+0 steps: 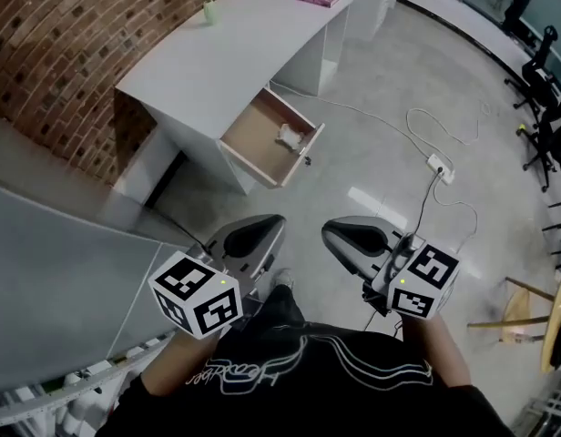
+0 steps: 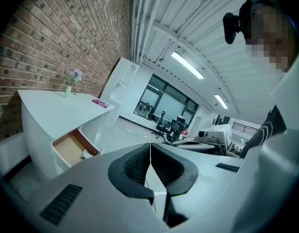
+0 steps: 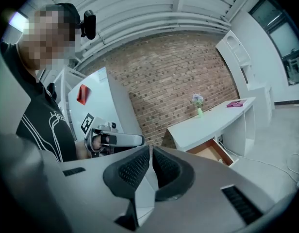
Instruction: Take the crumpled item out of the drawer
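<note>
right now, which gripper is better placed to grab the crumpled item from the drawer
Probably the left gripper: it points nearer the item in the open drawer; the right gripper angles across. Both shut, empty, far off.

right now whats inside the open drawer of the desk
A small crumpled white item lies in the drawer, near its front panel; the rest of the brown bottom looks bare. Any part still under the desk is hidden.

Your head view looks steeply down from well back; both gripper views sit far off. All share the worktop (image 1: 235, 53) and drawer (image 1: 258, 135).
</note>
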Demonstrator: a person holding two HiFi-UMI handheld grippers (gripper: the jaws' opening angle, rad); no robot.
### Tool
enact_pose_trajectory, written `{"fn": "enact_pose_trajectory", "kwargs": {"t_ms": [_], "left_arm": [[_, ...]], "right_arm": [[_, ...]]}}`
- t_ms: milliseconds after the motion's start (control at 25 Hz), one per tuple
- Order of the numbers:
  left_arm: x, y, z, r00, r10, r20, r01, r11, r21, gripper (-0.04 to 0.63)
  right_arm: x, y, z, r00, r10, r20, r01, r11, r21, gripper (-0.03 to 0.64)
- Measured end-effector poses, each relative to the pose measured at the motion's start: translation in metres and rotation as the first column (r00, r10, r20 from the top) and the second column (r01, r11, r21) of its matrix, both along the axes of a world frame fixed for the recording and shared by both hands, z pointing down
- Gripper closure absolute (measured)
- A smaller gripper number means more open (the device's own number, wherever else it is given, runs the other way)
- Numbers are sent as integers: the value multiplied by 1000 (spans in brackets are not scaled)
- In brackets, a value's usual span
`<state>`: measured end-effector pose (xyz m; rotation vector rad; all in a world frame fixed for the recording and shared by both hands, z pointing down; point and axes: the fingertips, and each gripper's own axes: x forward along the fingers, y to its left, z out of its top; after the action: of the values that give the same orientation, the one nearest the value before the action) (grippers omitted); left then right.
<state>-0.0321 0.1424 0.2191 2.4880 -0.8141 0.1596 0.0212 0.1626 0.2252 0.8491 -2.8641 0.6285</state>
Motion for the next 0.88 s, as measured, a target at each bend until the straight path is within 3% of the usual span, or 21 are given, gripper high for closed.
{"fn": "enact_pose_trajectory", "kwargs": {"t_ms": [200, 400, 640, 880], "left_arm": [[-24, -80, 38, 999, 35, 5, -35, 997, -62, 571], [-40, -147, 74, 998, 55, 29, -53, 996, -75, 571], [-41, -184, 112, 998, 47, 44, -42, 993, -114, 571], [-35, -209, 133, 997, 39, 66, -30, 991, -131, 571]], "right_arm": [[-14, -77, 35, 998, 59, -21, -61, 996, -72, 565], [-21, -140, 69, 992, 113, -52, -118, 988, -103, 565], [-19, -184, 101, 982, 123, -147, -140, 983, -116, 564], [-21, -227, 138, 946, 66, -318, -102, 990, -97, 562]]}}
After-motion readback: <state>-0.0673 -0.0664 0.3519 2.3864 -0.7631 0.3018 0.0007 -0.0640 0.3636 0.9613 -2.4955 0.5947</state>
